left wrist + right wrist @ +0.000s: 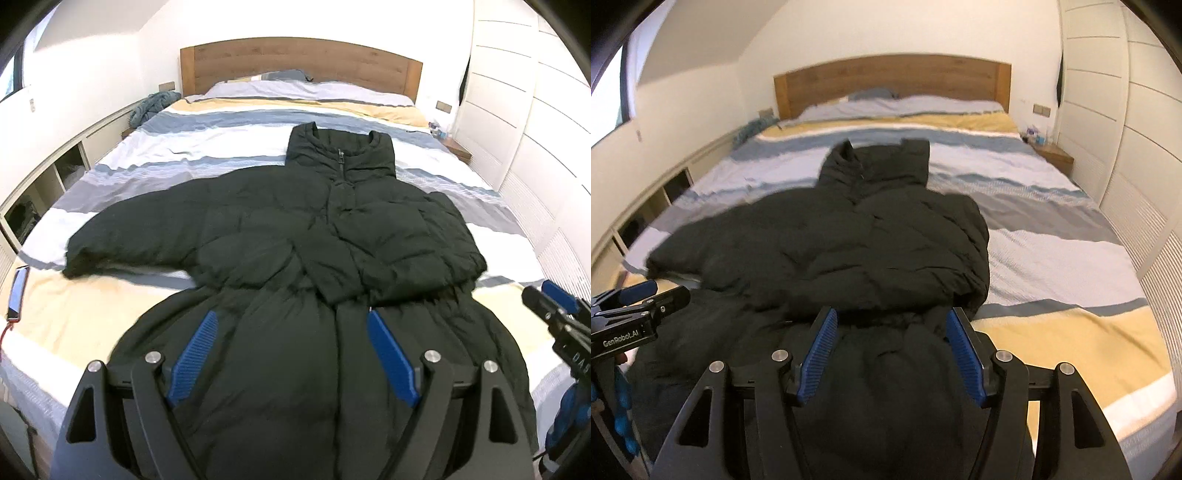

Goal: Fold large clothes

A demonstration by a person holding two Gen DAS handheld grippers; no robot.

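I have the black puffer coat (295, 240) spread face up on the bed (221, 147), collar toward the wooden headboard (299, 66) and hem toward me, which puts the long axis straight ahead and both sides within reach. The sleeve on my right (388, 254) already lies folded across the chest, its cuff resting near the waist seam, so that side reads as done. The sleeve on my left (122, 240) lies stretched out over the striped duvet, and I judge it to be the next piece to bring in.

My left gripper (290, 321) hovers over the skirt of the coat just below the waist, its blue pads well apart and nothing between them; it touches no fabric that I can see. My right gripper (890, 319) sits over the right part of the hem area, jaws likewise wide and empty (the view is a little blurred, so I cannot rule out a light brush against the cloth). Each gripper shows at the edge of the other's camera, which tells me they hang side by side above the lower half.

A phone (17, 291) lies at the left edge of the mattress, near the outstretched cuff; I would keep the sleeve from dragging over it. The padding looks springy, so I expect folds to want pressing down.
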